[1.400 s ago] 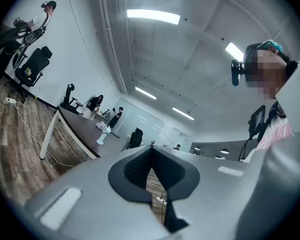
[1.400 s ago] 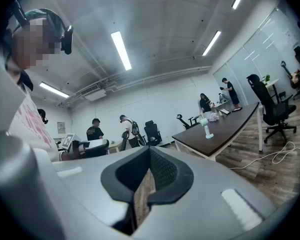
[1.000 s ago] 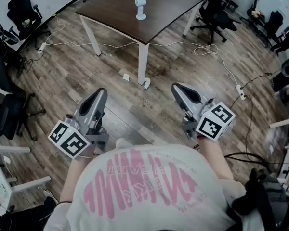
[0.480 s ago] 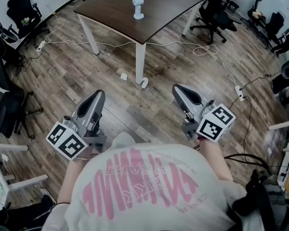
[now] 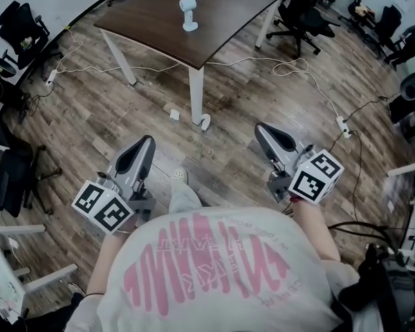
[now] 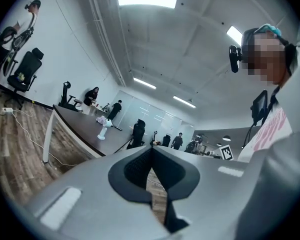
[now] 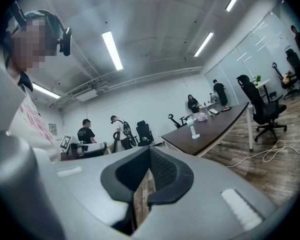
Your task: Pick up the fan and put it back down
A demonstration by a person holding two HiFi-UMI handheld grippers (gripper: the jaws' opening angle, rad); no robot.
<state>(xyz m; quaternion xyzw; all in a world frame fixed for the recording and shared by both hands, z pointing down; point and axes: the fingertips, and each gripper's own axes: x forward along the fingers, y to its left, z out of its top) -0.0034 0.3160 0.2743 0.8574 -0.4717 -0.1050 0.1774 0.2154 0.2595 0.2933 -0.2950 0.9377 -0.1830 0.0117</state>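
My left gripper (image 5: 145, 142) and right gripper (image 5: 261, 128) both have their fingers closed on nothing. The white fan (image 5: 187, 12) stands upright on the worktop (image 5: 228, 12), well ahead of them.

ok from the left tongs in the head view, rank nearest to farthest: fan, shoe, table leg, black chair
From the left tongs:
1. shoe, just to their right, low
2. table leg, ahead
3. fan, on the table
4. black chair, past it, upper right
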